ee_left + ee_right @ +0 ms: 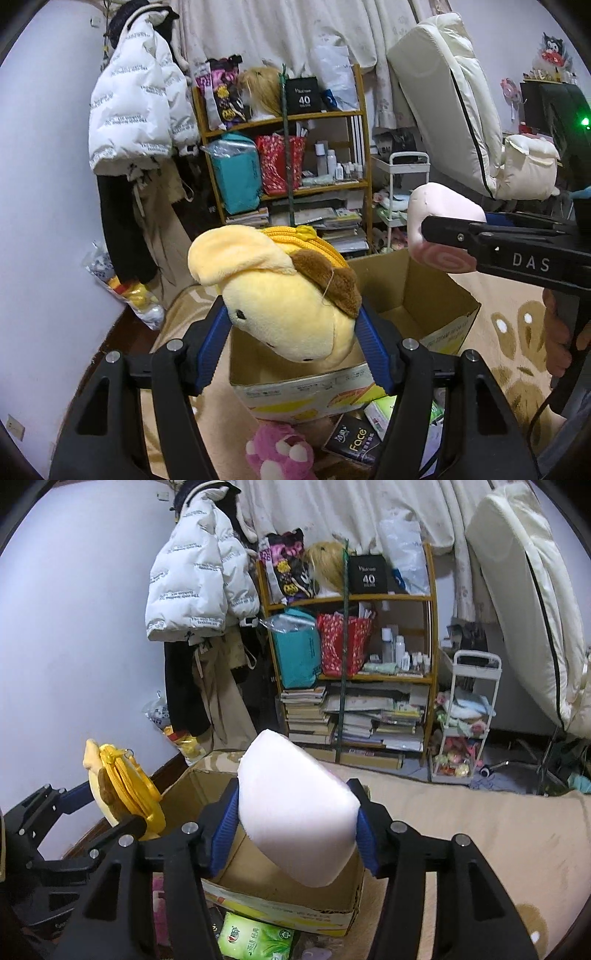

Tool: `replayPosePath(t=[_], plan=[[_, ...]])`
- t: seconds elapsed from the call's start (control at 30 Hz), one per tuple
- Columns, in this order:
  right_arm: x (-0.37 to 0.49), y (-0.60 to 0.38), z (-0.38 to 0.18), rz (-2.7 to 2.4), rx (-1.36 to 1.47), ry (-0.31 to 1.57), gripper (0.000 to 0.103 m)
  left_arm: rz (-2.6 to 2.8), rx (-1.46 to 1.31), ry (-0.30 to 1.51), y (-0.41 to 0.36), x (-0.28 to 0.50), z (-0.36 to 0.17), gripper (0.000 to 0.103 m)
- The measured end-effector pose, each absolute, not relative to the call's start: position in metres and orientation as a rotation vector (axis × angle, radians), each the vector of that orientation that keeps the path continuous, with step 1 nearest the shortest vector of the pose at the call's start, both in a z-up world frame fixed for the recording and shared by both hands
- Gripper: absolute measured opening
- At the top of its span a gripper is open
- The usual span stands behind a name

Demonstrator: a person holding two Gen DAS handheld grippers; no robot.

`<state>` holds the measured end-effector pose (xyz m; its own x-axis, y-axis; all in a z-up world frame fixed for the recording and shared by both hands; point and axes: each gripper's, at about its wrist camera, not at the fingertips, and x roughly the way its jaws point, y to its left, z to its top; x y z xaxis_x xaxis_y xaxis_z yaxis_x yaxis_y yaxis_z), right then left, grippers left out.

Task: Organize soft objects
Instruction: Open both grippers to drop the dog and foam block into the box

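Note:
My left gripper point(291, 325) is shut on a yellow plush dog with a brown cap and a yellow zip pouch point(280, 299), held above the open cardboard box point(436, 295). My right gripper point(297, 827) is shut on a pale pink plush cushion point(295, 812), also over the box point(258, 882). In the left wrist view the right gripper point(461, 236) comes in from the right with the pink plush point(436, 221), which has a pink swirl on its end. In the right wrist view the yellow plush point(122, 786) and the left gripper show at the left.
A pink plush bear point(280, 454), a black "Face" box point(354, 439) and a green tissue pack point(255, 941) lie on the beige rug in front of the box. A cluttered wooden shelf point(351, 679), hanging coats point(136, 122) and a white trolley point(469, 716) stand behind.

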<state>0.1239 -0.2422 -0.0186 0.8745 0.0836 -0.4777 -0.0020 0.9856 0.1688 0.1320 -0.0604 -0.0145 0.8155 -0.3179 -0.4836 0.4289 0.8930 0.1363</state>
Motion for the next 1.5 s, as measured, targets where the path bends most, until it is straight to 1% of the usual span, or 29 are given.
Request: replayPosePath(t=[0.23,0.43,0.53,0.67,0.73,0.77,0.8,0.83,0.87,0.9,1.07,1.17,1.5], plan=[[0.133,-0.25,-0.034,0.062,0.211,0.557,0.063,-0.42,0.247,0.506,-0.066,0.138,-0.029,0.069],[0.136,-0.251,-0.041,0.083,0.235,0.583,0.065,-0.41,0.248,0.52,-0.067,0.14,-0.031,0.078],[0.137,-0.25,-0.043,0.089,0.231,0.601,0.067,-0.412,0.251,0.531,-0.066,0.14,-0.032,0.078],[0.137,-0.249,-0.046,0.088,0.235,0.622,0.071,-0.393,0.274,0.534,-0.067,0.138,-0.031,0.082],[0.138,-0.248,-0.048,0.092,0.233,0.633,0.073,-0.386,0.271,0.542,-0.065,0.136,-0.031,0.082],[0.138,-0.247,-0.048,0.096,0.232,0.641,0.074,-0.38,0.274,0.542,-0.064,0.134,-0.031,0.083],[0.137,-0.245,-0.048,0.102,0.231,0.64,0.079,-0.367,0.284,0.538,-0.064,0.131,-0.031,0.085],[0.135,-0.244,-0.046,0.103,0.227,0.634,0.082,-0.358,0.291,0.532,-0.063,0.129,-0.03,0.093],[0.133,-0.243,-0.046,0.1,0.219,0.628,0.089,-0.346,0.298,0.521,-0.062,0.125,-0.029,0.096],[0.131,-0.24,-0.044,0.098,0.204,0.619,0.094,-0.34,0.301,0.514,-0.061,0.123,-0.029,0.096],[0.118,-0.227,-0.038,0.084,0.134,0.615,0.096,-0.317,0.327,0.53,-0.054,0.108,-0.027,0.097],[0.108,-0.224,-0.036,0.093,0.143,0.622,0.101,-0.3,0.355,0.561,-0.048,0.1,-0.028,0.097],[0.073,-0.214,-0.029,0.087,0.147,0.651,0.101,-0.265,0.302,0.661,-0.024,0.076,-0.02,0.097]])
